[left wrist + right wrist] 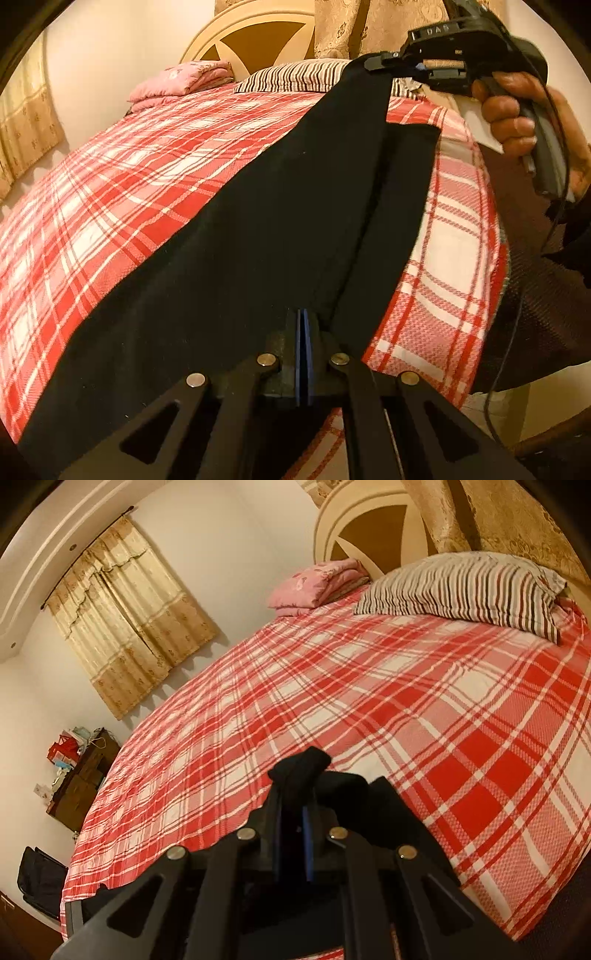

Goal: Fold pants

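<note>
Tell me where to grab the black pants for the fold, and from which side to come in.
Grip the black pants at their two far ends, at the edge, where the cloth is thin enough to pinch. The left gripper is shut on the near end from the bed's near side; the right gripper is shut on the far end near the striped pillow. The stretched legs suggest this grip suits folding.

Left gripper (303, 325) low centre of its own view, jaws pressed together on black cloth, right gripper (373, 63) upper right there, clamped on cloth, hand (517, 114) wrapping its handle
</note>
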{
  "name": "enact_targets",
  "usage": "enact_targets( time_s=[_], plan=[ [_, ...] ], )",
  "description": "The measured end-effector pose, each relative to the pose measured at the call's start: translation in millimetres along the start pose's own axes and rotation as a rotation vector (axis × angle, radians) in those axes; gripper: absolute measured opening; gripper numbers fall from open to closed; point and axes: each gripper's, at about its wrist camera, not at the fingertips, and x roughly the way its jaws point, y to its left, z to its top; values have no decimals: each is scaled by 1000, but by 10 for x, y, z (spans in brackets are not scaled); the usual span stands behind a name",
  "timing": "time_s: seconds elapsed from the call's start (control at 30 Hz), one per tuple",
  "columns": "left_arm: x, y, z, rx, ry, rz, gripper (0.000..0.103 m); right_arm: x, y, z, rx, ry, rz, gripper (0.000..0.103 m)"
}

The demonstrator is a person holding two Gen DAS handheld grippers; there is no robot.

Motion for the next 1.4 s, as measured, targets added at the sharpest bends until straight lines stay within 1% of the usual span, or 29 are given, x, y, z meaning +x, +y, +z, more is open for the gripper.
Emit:
enact_targets(
  time_s=[0.1, 0.13, 0.2, 0.3, 0.33, 0.37, 0.4, 0.43, 0.47, 0.5, 0.53, 0.6, 0.63, 0.67, 0.7, 0.77, 0.83, 0.9, 0.93, 0.97, 1.03, 1.07, 1.1, 1.17, 1.23, 1.3, 1.33, 1.37, 1.4],
  plan=[
    [12, 43, 3, -42, 2, -92, 4, 14, 31, -22, -12, 3, 6, 12],
    [43, 61, 6, -60, 14, -89, 8, 28, 33, -36, -14, 7, 7, 12],
    [61, 77, 1, -78, 11, -86, 8, 59, 19, -60, -9, 14, 9, 12],
    [54, 25, 4, -57, 17, -68, 8, 81, -20, -97, 0, 21, 13, 12],
    [27, 2, 8, -50, 14, -59, 8, 84, -24, -106, 0, 23, 13, 12],
    [-30, -13, 11, -50, -7, -57, 9, 80, -25, -112, -3, 24, 13, 12],
    [-84, -29, 19, -47, -27, -64, 13, 75, -27, -119, -7, 25, 13, 12],
    [-144, -58, 27, -35, -48, -61, 38, 70, -28, -120, -8, 25, 14, 12],
    [-184, -91, 31, -17, -63, -42, 60, 63, -30, -120, -10, 24, 16, 12],
    [-188, -110, 26, -6, -64, -18, 101, 58, -32, -119, -12, 24, 16, 12],
    [-179, -98, 19, -12, -67, -5, 102, 54, -30, -123, -15, 23, 15, 12],
    [-121, -15, -17, -51, -40, -47, 102, 59, -30, -129, -16, 23, 16, 12],
    [-93, 46, -33, -91, -30, -57, 102, 64, -31, -135, -14, 24, 18, 12],
    [-89, 80, -42, -109, -32, -55, 102, 69, -31, -144, -13, 24, 21, 12],
    [-97, 96, -43, -111, -42, -39, 102, 67, -30, -155, -13, 25, 22, 12],
    [-111, 95, -48, -81, -57, 22, 102, 67, -22, -174, -17, 26, 27, 12],
    [-45, 40, -48, -22, -14, 100, 102, 58, -10, -186, -21, 27, 29, 12],
    [1, -35, -75, 33, 1, 149, 101, 42, -13, -182, -16, 25, 37, 12],
    [40, -66, -100, 53, 20, 171, 99, 23, -14, -171, -13, 20, 45, 12],
    [44, -66, -121, 51, 22, 161, 96, 3, -10, -163, -9, 15, 57, 12],
    [24, -6, -148, 21, 21, 112, 83, -45, -2, -140, 4, 3, 87, 12],
    [11, 17, -154, 12, 21, 111, 81, -72, 11, -124, 7, -3, 98, 12],
    [5, 31, -142, 7, 20, 112, 80, -94, 29, -111, 4, -10, 104, 12],
    [-7, 65, -126, 3, 27, 141, 78, -114, 58, -102, -5, -15, 105, 12],
    [-32, 65, -129, 21, 38, 155, 71, -108, 78, -100, -12, -13, 104, 12],
    [-36, 59, -136, 32, 47, 169, 69, -106, 80, -108, -13, -13, 104, 12],
    [-42, 53, -143, 40, 50, 155, 63, -108, 76, -114, -12, -13, 104, 12],
    [-58, 56, -132, 34, 48, 129, 60, -107, 76, -114, -12, -13, 104, 12],
    [-98, 79, -124, 10, 38, 81, 59, -106, 75, -114, -12, -13, 104, 12]
  ],
)
